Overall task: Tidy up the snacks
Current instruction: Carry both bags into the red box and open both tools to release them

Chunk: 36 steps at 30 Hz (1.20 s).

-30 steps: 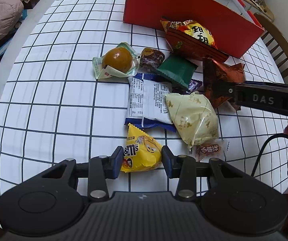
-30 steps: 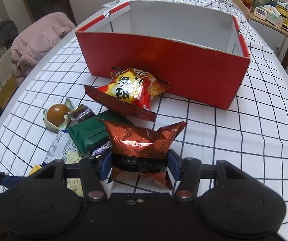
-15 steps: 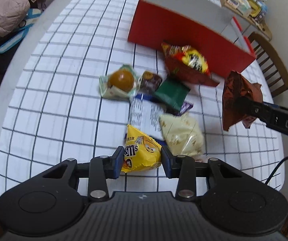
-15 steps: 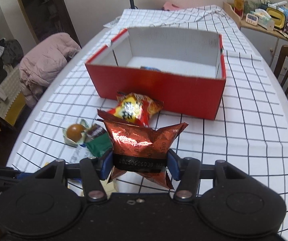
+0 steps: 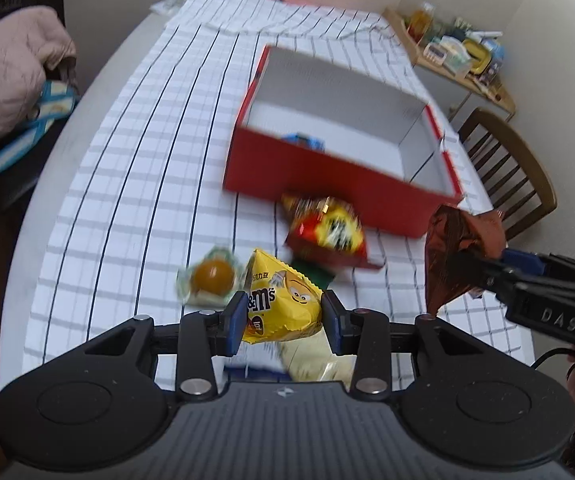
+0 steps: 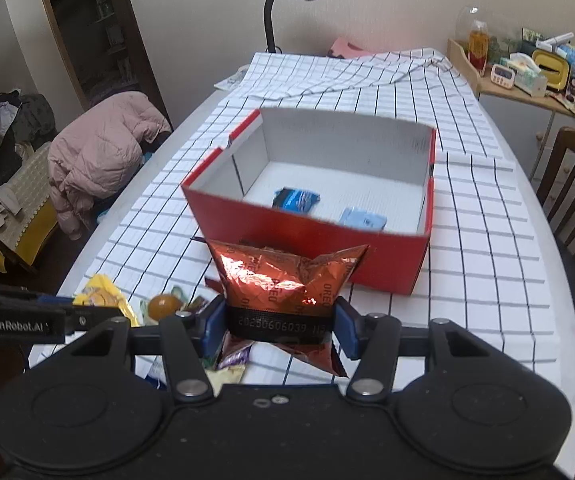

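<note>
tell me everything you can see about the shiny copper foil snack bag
The shiny copper foil snack bag is crinkled metallic packaging printed with OREO, with a black band of printed digits. The right gripper clamps it across that band, upright and lifted off the white checked tablecloth, in front of the open red cardboard box. Only the blue pads touch it.

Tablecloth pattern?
White with a thin dark grid, the tablecloth shows best in the right wrist view.

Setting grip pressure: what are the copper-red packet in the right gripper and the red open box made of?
Copper-red packet: probably metallised foil film, glossy, with sharp creases and bright glints. Red open box: looks like cardboard, smooth red outside, matt white inside, thin straight folded walls.
</note>
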### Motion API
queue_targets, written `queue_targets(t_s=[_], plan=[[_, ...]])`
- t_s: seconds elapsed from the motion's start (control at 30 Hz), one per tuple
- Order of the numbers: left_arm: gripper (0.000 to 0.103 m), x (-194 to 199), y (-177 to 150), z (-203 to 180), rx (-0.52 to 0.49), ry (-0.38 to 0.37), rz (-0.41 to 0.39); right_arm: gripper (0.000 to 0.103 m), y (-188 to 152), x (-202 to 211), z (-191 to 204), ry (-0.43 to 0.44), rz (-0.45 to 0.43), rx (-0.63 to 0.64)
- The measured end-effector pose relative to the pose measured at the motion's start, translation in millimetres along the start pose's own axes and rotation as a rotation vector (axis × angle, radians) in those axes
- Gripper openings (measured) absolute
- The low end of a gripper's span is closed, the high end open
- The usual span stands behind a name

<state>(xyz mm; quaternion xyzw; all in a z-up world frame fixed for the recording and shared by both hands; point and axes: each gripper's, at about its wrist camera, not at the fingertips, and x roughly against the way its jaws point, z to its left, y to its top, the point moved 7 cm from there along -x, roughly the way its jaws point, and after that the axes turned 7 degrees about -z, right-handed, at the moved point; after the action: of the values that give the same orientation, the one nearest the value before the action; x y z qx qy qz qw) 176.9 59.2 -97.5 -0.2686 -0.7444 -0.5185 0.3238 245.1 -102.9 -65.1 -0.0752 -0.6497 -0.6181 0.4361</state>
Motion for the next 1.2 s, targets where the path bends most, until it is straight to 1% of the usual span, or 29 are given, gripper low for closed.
queue_targets(t_s=[0.33, 0.6, 0.87, 1.2], plan=[[0.038, -4.1, 62.1, -29.0, -0.053, -0.013, -0.075, 0.054, 45.1, -5.4, -16.7, -0.033, -0.059, 0.020], [0.038, -25.2, 109.7, -47.1, -0.094, -0.009, -0.108, 0.054, 77.7, -23.3, -32.1, -0.073, -0.086, 0.038], [0.038, -69.0, 139.4, -56.5, -0.136, 0.016, -0.076, 0.055, 104.5, -58.7, -49.7, -0.097, -0.065, 0.062], [0.038, -135.6, 163.6, -55.6, -0.148, 0.055, -0.001, 0.055, 113.5, -126.7, -72.5, -0.105, 0.037, 0.060]])
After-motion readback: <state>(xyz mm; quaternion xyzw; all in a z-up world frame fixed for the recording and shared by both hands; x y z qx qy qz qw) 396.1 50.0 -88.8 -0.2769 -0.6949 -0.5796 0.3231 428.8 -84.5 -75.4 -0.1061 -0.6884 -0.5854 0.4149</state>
